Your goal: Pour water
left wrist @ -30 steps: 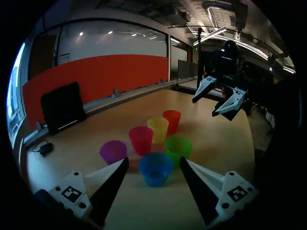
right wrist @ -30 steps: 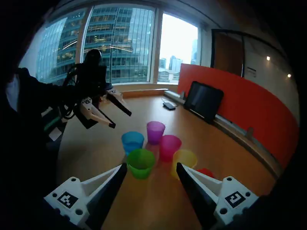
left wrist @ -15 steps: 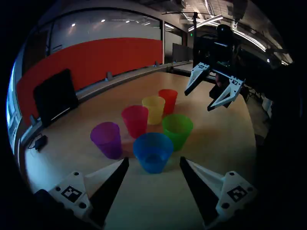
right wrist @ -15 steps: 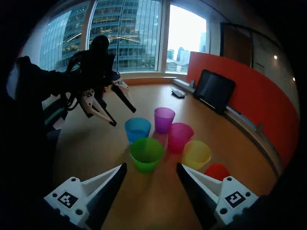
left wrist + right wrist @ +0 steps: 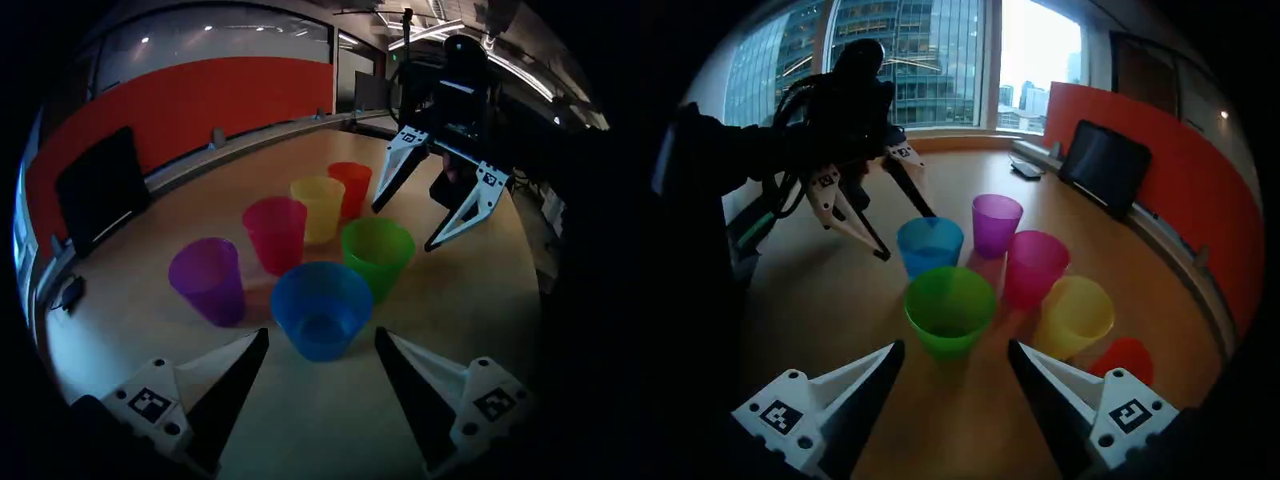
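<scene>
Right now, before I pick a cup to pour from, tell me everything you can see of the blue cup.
The blue cup is translucent plastic, tapered, wider at its open rim. It stands upright on the wooden table, apparently holding a little water. The purple cup and green cup flank it closely. It sits just ahead of the left gripper, whose open fingers do not touch it.

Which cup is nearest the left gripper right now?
The blue cup, straight ahead of the open left gripper. The green cup and purple cup flank it, slightly farther back.
</scene>
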Tool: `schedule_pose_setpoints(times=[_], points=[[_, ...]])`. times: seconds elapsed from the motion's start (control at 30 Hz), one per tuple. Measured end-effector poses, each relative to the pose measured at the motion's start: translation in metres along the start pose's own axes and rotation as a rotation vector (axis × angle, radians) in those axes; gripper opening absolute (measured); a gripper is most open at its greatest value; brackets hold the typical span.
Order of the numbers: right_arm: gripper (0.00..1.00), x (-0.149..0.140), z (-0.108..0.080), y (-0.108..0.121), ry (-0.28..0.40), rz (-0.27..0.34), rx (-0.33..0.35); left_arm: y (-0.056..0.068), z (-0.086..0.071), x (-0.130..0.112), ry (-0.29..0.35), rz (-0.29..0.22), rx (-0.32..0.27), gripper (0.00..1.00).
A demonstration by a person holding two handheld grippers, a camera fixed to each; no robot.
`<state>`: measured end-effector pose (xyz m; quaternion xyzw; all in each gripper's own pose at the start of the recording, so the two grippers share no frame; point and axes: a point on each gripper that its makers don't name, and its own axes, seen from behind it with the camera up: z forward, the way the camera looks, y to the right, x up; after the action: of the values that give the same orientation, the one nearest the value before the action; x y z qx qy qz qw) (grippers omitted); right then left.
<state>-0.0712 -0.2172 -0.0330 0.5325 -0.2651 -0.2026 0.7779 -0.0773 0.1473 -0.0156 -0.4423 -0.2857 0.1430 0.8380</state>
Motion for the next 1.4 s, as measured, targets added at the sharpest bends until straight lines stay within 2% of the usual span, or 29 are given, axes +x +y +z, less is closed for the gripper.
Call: schedule_pose_setpoints(times=[0.27, 0.5, 0.8, 0.93, 1.4], points=[[1.0, -0.001, 0.021, 0.0, -0.019, -0.001, 0.019, 0.0, 0.015, 0.002, -0.015, 0.014, -0.017, 0.99], [1.0, 0.002, 0.031, 0.0, -0.02, -0.006, 0.032, -0.001, 0.022, 0.008, -0.015, 0.016, -0.025, 0.99], [1.0, 0.006, 0.036, -0.002, -0.016, -0.007, 0.039, -0.002, 0.028, 0.01, -0.016, 0.035, -0.026, 0.97], [1.0, 0.006, 0.035, -0.001, -0.015, -0.007, 0.037, -0.003, 0.029, 0.011, -0.016, 0.044, -0.019, 0.86], [1.0, 0.013, 0.04, -0.003, 0.009, -0.005, 0.043, -0.002, 0.029, 0.013, -0.015, 0.035, -0.014, 0.86]])
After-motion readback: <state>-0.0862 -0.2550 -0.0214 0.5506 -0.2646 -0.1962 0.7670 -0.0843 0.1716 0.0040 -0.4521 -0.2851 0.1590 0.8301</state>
